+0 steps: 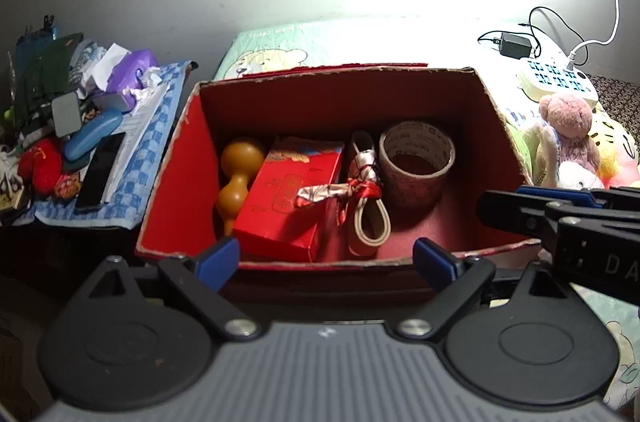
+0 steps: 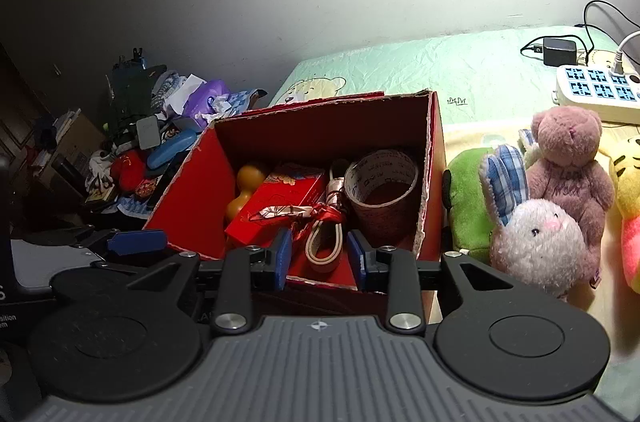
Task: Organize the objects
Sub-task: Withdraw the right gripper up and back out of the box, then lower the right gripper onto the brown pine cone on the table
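Note:
An open red cardboard box [image 1: 176, 158] [image 2: 188, 194] stands on the bed. Inside lie an orange gourd [image 1: 239, 174] [image 2: 246, 188], a red packet box [image 1: 292, 194] [image 2: 280, 198], a looped belt with a red ribbon [image 1: 366, 206] [image 2: 324, 242] and a tape roll [image 1: 416, 162] [image 2: 382, 190]. My left gripper [image 1: 326, 260] is open and empty at the box's near wall. My right gripper [image 2: 320, 258] is partly open and empty, just before the near wall; it shows at the right of the left wrist view [image 1: 560, 218].
Plush toys lie right of the box: a pink bear [image 2: 568, 162], a white rabbit [image 2: 536, 238], a green toy [image 2: 468, 206]. A power strip [image 2: 600, 90] and charger [image 2: 560, 50] sit behind. A cluttered stand [image 1: 92, 142] with a phone and cases is on the left.

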{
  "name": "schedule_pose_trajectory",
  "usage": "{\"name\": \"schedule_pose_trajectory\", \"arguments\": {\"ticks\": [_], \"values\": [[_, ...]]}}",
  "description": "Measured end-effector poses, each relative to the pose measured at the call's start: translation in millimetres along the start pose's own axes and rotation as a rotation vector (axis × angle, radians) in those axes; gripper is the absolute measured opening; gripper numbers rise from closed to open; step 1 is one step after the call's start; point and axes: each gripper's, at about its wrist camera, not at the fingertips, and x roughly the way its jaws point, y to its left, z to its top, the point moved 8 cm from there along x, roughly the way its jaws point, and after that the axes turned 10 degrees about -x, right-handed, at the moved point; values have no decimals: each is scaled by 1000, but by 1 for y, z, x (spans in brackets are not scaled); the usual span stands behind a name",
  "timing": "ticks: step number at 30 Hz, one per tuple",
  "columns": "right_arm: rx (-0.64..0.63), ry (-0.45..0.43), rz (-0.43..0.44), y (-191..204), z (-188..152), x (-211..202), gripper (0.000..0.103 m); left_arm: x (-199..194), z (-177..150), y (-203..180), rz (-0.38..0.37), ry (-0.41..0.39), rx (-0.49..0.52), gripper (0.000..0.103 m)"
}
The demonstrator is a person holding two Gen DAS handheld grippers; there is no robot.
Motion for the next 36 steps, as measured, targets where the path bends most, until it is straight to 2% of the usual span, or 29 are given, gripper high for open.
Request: {"name": "schedule_pose_trajectory", "arguments": {"ticks": [10,20,29,36], "values": [[-23,19,54,8,-19,-11,33,-11,-26,-1,36,14,-36,94],[-27,86,110,20,-45,-5,34,-15,-56,15,84,54,-79,94],[-53,215,194,47,-81,14,34,-17,-81,55,117,104,-173,94],[-24,280,255,59,-90,27,34,-21,-105,95,121,130,-240,94]]}}
